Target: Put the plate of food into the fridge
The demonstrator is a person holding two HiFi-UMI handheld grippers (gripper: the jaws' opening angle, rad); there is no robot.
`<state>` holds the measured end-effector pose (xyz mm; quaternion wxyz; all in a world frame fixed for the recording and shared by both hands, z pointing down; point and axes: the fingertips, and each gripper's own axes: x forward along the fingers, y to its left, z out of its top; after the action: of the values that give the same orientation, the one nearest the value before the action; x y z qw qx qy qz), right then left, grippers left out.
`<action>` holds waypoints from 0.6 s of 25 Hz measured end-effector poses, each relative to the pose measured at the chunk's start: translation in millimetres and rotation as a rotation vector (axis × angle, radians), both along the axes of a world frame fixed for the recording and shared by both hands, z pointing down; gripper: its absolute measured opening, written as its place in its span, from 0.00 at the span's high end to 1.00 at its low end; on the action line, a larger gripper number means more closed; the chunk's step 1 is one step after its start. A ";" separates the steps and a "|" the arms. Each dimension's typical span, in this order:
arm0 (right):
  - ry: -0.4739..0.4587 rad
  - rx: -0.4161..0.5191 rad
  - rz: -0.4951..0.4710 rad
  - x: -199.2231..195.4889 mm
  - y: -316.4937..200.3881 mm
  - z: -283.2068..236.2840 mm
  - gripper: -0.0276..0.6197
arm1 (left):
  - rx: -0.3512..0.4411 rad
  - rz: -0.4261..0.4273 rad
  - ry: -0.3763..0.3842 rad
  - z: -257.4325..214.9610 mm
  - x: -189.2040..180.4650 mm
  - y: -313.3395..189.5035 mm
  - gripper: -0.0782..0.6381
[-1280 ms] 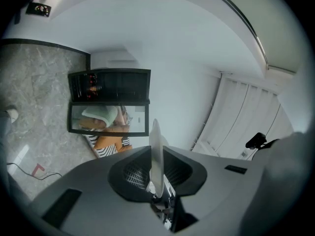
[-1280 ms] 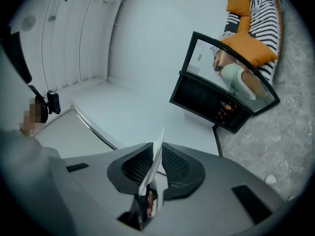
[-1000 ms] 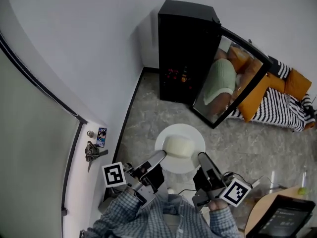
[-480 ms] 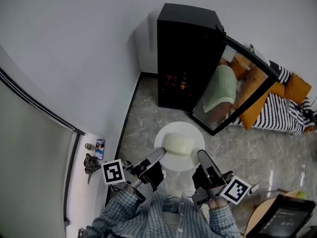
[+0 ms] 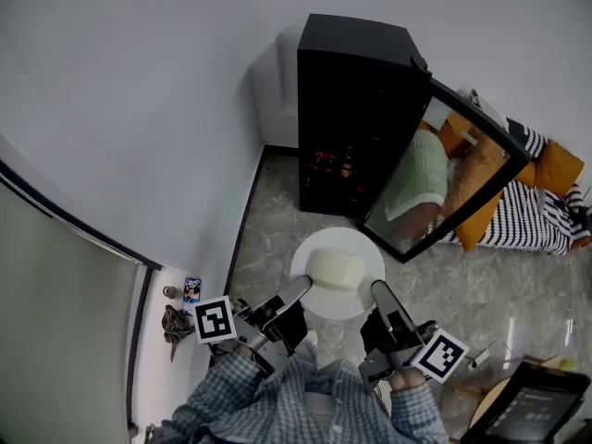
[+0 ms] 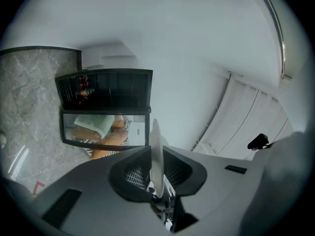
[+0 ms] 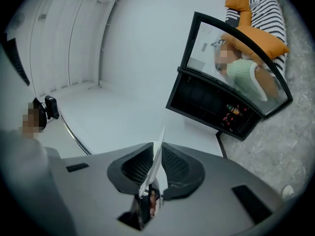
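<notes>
Plate (image 5: 363, 250) of pale food (image 5: 335, 269) sits level at the lower centre of the head view, over the marbled floor (image 5: 277, 215), held up between your two tools. Your left gripper (image 5: 299, 290) pinches the rim at the plate's lower left, jaws pressed onto the thin white edge; your right gripper (image 5: 380, 293) clamps the rim at the lower right the same way. At upper centre the black fridge (image 5: 356, 100) stands against the white wall, its glass door (image 5: 444, 174) swung open to the right and mirroring orange cushions. The plate is outside the fridge, apart from it.
</notes>
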<state>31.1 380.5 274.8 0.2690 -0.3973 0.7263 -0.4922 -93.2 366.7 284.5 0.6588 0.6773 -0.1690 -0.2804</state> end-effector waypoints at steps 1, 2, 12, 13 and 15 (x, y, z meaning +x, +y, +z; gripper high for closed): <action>0.002 -0.003 0.001 -0.9 -2.6 1.0 0.87 | 0.000 0.000 0.000 0.9 -1.0 -2.6 0.81; 0.004 -0.004 0.001 -1.4 -5.1 1.5 0.87 | -0.003 0.000 0.002 1.8 -1.5 -4.9 0.81; 0.013 -0.019 0.003 -7.8 -17.9 4.0 0.87 | -0.020 -0.003 0.010 5.4 -8.1 -17.4 0.81; 0.010 -0.020 0.005 -7.4 -18.5 5.4 0.87 | -0.021 -0.002 0.010 6.8 -7.7 -18.1 0.81; 0.007 -0.022 0.009 -6.2 -20.7 8.2 0.87 | -0.024 0.001 0.009 9.8 -6.1 -20.6 0.81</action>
<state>24.9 359.8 282.9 0.2645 -0.4053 0.7198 -0.4976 -99.3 346.1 294.2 0.6679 0.6680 -0.1692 -0.2812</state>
